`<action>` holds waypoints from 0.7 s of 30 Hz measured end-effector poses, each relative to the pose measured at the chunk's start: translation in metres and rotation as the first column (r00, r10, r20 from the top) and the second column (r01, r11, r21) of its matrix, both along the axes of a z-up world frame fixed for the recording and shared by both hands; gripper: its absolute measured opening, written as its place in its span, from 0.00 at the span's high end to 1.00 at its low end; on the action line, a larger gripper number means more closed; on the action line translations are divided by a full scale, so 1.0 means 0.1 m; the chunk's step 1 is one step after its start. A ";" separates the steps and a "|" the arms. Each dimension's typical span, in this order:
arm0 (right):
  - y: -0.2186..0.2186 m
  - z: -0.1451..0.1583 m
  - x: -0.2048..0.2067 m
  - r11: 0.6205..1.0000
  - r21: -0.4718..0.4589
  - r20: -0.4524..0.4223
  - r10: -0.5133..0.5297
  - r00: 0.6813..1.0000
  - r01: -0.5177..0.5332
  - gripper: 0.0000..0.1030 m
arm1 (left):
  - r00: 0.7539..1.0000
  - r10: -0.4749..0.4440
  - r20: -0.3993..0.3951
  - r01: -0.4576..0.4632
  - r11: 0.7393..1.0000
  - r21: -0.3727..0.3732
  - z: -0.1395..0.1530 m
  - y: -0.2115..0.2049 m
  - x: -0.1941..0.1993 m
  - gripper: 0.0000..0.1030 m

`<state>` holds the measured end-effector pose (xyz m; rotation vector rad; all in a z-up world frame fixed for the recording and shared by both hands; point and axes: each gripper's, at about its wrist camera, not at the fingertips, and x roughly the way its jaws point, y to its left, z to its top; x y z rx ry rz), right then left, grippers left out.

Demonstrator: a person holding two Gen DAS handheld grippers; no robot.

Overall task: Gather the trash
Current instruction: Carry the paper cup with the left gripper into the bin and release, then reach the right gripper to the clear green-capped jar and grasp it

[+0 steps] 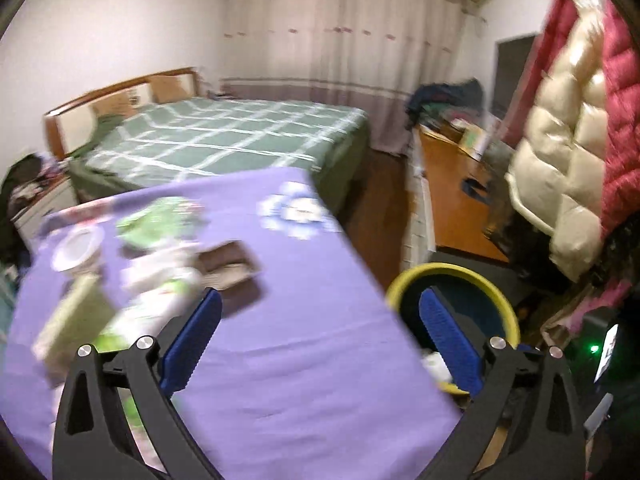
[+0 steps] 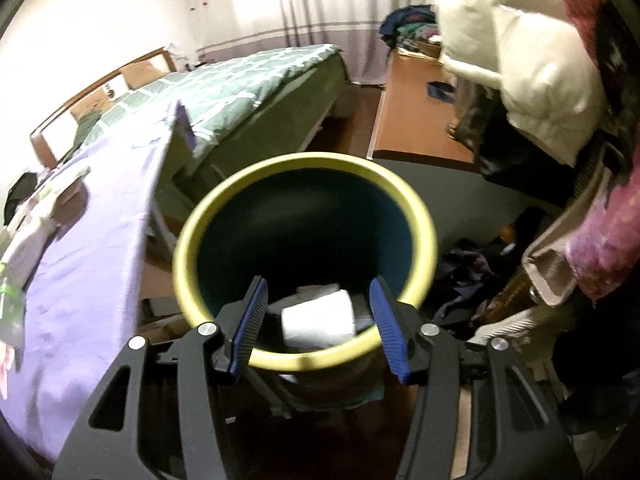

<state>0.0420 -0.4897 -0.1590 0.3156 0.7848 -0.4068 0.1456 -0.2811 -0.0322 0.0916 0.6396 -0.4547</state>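
Although several packets lie on the counter (image 1: 304, 364), motion blur leaves no writing on them legible. My left gripper (image 1: 320, 340) has its jaws spread wide with nothing between them; only bare purple cloth lies under the gap. Beyond the left jaw sits the trash: a white bowl (image 1: 76, 254), a green-and-white wrapper (image 1: 160, 280) and a brown tray (image 1: 228, 266), all resting on the counter. Beyond the right jaw, past the counter's edge, stands the yellow-rimmed bin (image 1: 452, 276).

My right gripper (image 2: 318, 322) has its jaws about half open, hanging over the bin's (image 2: 304, 168) near rim; the pads do not appear to press on anything. Between and below the jaws, inside the bin, lies a white paper roll (image 2: 318, 320). Left of the left jaw the counter's (image 2: 92, 272) edge runs close beside the bin. Right of the right jaw, hanging coats (image 2: 532, 92) and floor clutter crowd the space; ahead, the bed (image 2: 248, 92) bounds a strip of open floor.
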 end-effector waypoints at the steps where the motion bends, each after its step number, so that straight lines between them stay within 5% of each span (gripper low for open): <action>1: 0.08 0.02 0.03 1.000 0.004 0.006 0.021 1.000 -0.022 0.50 | 0.999 0.036 0.010 -0.036 0.999 -0.003 0.02 0.18 0.00 0.05; 9: 0.86 0.18 0.32 0.980 -0.025 0.020 0.196 0.980 -0.195 0.50 | 0.960 0.276 0.052 -0.275 0.961 -0.022 0.08 1.45 -0.01 0.05; 21: 2.19 0.55 0.82 0.884 -0.055 0.067 0.468 0.881 -0.465 0.50 | 0.888 0.458 0.044 -0.456 0.889 -0.051 -0.11 2.60 -0.08 0.05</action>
